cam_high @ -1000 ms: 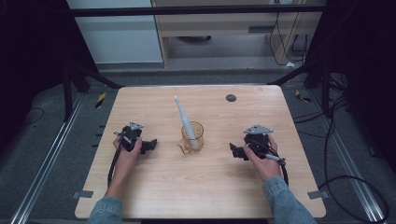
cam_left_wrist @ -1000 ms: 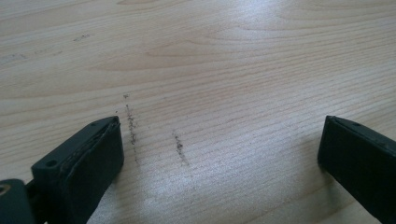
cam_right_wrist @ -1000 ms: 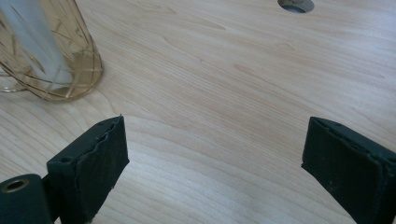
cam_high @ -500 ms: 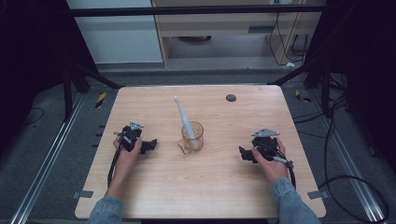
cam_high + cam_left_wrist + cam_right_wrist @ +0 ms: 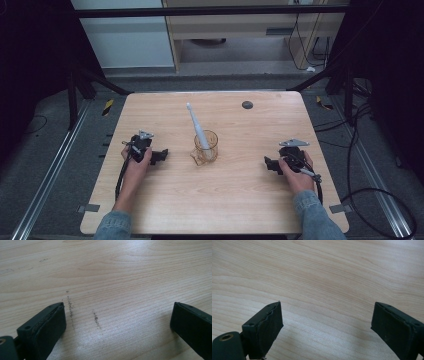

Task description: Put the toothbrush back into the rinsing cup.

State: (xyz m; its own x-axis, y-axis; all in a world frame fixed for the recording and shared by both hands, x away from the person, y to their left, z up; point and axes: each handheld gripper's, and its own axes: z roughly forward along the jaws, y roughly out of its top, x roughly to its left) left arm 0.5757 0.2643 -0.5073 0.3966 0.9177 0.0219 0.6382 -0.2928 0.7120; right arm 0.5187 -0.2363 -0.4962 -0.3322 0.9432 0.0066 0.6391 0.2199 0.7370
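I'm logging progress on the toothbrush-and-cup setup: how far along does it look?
Looks done: the toothbrush stands tilted in the glass cup. In hand: nothing; the left claw and right claw are open, near the table, apart from the cup. Nothing obvious remains.

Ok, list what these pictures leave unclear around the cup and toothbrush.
- High view: the toothbrush lower end is blurred behind the amber cup wall.
- High view: the small dark disc on the table is too small to identify.
- High view: the left tool and right tool are too small to show the gap between their tips.
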